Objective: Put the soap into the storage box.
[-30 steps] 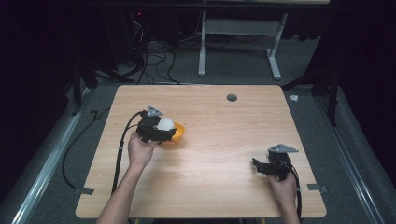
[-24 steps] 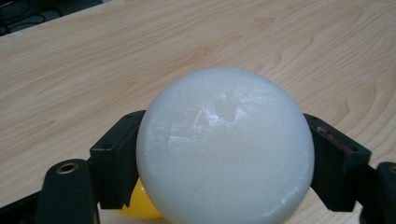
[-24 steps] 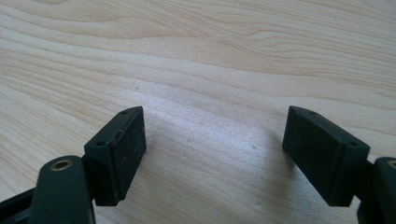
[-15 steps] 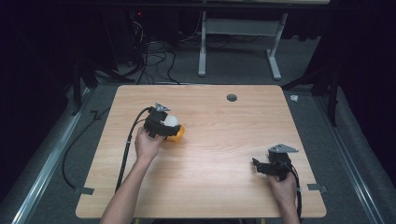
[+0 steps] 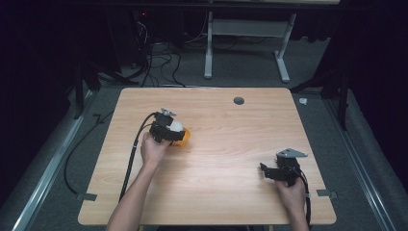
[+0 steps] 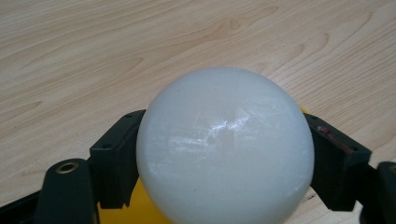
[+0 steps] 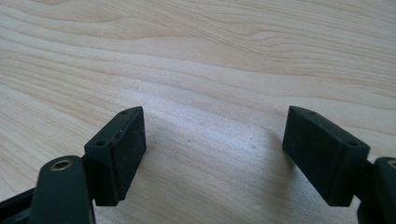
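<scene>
A white, slightly translucent ball (image 6: 224,149) sits between the black jaws of my left gripper (image 6: 224,154), which is shut on it. Under the ball a yellow-orange object (image 6: 123,210) peeks out; I cannot tell whether they touch. In the high view the left gripper (image 5: 169,130) holds the ball (image 5: 176,126) left of the table's middle, and the orange object (image 5: 186,138) shows at its right. My right gripper (image 5: 266,171) rests low near the front right. In its own view the right gripper (image 7: 212,149) stands open over bare wood.
The wooden table (image 5: 226,192) has a round cable hole (image 5: 238,100) near its far edge. A black cable (image 5: 132,159) trails from the left gripper toward the front left edge. Dark floor, cables and a white desk frame (image 5: 245,43) lie beyond.
My left gripper has carried the ball a little farther away and to the right, so it now covers more of the orange object. The right gripper has stayed put.
</scene>
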Tool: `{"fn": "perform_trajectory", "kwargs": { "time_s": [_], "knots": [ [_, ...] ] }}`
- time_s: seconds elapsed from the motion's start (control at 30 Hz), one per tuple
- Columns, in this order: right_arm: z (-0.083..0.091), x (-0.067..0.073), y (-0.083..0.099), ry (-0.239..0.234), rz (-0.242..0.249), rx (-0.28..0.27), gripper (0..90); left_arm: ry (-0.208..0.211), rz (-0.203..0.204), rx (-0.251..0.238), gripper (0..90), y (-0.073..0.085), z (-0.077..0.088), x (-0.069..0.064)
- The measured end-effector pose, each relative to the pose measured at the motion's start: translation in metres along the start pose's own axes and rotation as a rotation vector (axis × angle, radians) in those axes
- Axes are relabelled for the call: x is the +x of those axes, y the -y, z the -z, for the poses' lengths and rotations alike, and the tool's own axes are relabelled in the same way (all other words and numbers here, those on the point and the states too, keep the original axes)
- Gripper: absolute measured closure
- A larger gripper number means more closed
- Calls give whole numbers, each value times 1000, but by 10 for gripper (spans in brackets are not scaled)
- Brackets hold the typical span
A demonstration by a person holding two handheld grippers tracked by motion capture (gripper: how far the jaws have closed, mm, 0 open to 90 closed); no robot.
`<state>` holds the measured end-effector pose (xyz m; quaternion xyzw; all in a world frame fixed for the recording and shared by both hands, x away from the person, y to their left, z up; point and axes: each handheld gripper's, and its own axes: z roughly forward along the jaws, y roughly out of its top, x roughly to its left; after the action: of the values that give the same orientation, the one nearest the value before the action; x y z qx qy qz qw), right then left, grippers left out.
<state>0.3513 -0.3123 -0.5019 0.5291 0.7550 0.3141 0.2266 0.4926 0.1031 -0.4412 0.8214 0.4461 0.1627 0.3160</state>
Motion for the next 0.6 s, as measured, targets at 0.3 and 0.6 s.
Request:
{"fn": "perform_trajectory", "kwargs": {
  "time_s": [0.3, 0.6],
  "knots": [
    [0, 0, 0, -2, -2, -1, 223, -24, -4, 18, 231, 3, -5, -2],
    [0, 0, 0, -4, -3, 1, 223, -30, 2, 33, 231, 4, -11, -1]
  ]
}}
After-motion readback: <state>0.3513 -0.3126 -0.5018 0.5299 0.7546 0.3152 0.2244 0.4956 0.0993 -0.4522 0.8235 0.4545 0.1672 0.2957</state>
